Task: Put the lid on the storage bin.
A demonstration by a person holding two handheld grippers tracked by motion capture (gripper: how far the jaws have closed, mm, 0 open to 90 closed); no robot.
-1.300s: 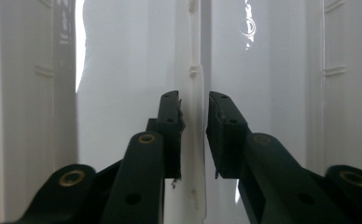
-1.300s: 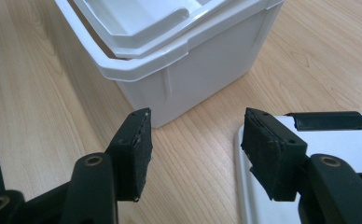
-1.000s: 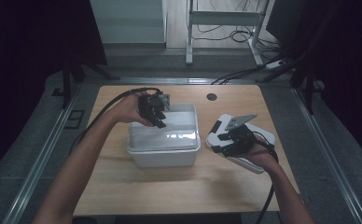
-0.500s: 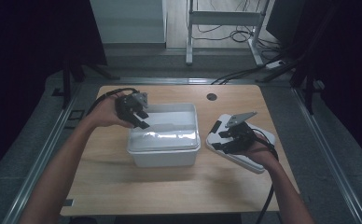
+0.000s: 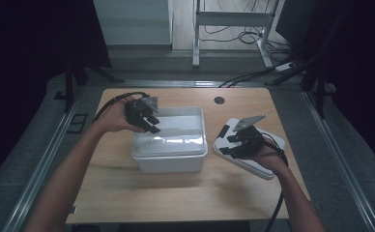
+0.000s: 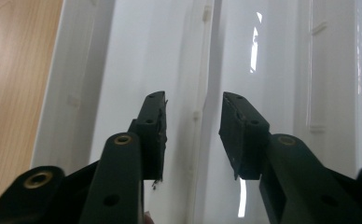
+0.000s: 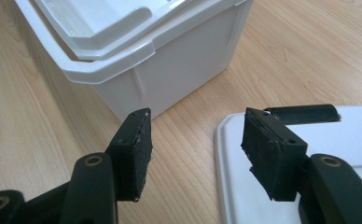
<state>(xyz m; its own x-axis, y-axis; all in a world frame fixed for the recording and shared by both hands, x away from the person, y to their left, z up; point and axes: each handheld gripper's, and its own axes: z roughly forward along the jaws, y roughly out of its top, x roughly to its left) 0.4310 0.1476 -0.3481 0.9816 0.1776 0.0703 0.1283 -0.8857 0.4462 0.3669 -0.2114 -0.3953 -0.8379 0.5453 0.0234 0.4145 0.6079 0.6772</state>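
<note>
Seems to be the step before closing a white bin [image 5: 168, 157]: bin in the middle of the tabletop [image 5: 127, 193], its white lid [image 5: 272, 169] lying flat on the tabletop to the right, just beside the bin but apart from it. Left claw [image 5: 149, 121] hanging over the bin's left rim, jaws spread, nothing between them; seen from its own camera, only the glossy inner part of the bin [image 6: 263, 56] below the open jaws. Right claw [image 5: 234, 145] low above the lid's left end, also open and empty; in its own view one jaw over bare wood, the other over the lid [image 7: 356, 135], the lid's edge between them but not yet pinched. Probably next: closing the right claw on this thin edge, which needs a low, flat approach, because the lid lies tight on the wood. Bin's long axis running left to right across the tabletop, opening upward. Lid's long axis turned diagonally, from near the bin toward the near right corner
</note>
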